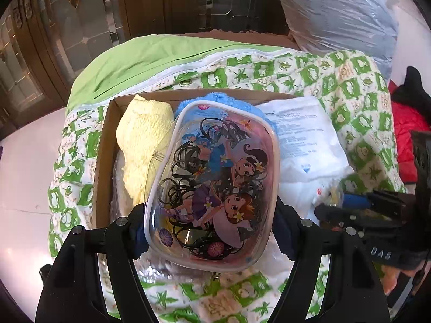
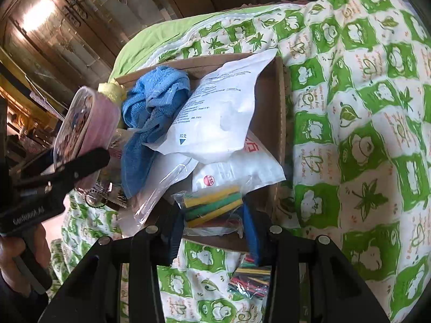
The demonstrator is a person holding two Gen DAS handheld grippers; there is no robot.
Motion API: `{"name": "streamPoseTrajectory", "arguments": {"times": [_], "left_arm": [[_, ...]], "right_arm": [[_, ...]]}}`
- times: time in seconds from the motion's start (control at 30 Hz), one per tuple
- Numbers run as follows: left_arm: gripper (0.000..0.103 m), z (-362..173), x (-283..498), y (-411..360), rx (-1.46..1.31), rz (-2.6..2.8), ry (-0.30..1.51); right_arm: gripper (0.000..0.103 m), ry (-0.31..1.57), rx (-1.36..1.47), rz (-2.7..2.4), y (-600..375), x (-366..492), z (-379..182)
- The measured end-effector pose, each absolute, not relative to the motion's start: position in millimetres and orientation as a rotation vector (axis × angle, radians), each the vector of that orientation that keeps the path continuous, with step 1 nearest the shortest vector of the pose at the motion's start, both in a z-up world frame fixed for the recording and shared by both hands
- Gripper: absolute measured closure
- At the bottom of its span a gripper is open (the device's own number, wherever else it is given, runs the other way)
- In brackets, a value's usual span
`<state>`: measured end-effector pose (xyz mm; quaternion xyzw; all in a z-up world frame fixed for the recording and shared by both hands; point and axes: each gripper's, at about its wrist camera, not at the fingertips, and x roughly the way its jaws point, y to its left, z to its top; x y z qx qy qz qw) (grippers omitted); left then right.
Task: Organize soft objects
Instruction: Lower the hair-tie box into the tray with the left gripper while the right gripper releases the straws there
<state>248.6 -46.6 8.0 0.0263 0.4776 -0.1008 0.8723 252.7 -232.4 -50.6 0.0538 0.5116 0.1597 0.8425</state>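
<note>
My left gripper point(image 1: 210, 231) is shut on a clear cartoon-printed pouch point(image 1: 215, 185) full of black hair ties, held above the cardboard box point(image 1: 103, 145). The pouch also shows at the left of the right wrist view point(image 2: 83, 132). In the box lie a yellow towel point(image 1: 142, 145), a blue towel point(image 2: 153, 115) and white plastic bags point(image 2: 221, 113). My right gripper point(image 2: 212, 220) is shut on a clear bag of coloured strips point(image 2: 212, 207) at the box's near edge.
The box rests on a green-and-white patterned quilt point(image 2: 363, 134) over a green sheet point(image 1: 150, 59). Another packet of coloured strips point(image 2: 250, 280) lies on the quilt below my right gripper. A red garment point(image 1: 409, 134) and a large plastic-wrapped bundle point(image 1: 336, 13) lie at the right.
</note>
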Motion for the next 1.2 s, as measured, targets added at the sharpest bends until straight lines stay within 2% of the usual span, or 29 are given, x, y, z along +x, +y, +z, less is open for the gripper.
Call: {"name": "streamPoseTrajectory", "arguments": {"times": [0.4, 0.87, 0.9, 1.0, 1.07, 1.2], "left_arm": [[0.029, 0, 271, -57, 0.068, -0.207, 1.004], [0.027, -6, 286, -65, 0.057, -0.183, 1.015], [0.027, -6, 286, -65, 0.060, -0.177, 1.015], [0.026, -3, 282, -65, 0.068, -0.166, 1.010], [0.025, -1, 279, -65, 0.073, -0.162, 1.006], [0.024, 3, 273, -63, 0.072, -0.164, 1.001]], "right_arm": [[0.061, 1.087, 0.016, 0.285, -221, 270, -63], [0.060, 1.065, 0.033, 0.286, -228, 261, -64], [0.059, 1.061, 0.036, 0.288, -228, 260, -64], [0.047, 1.042, 0.046, 0.310, -228, 253, -62], [0.034, 1.012, 0.014, 0.295, -226, 246, -59], [0.032, 0.976, -0.006, 0.283, -227, 235, -57]]}}
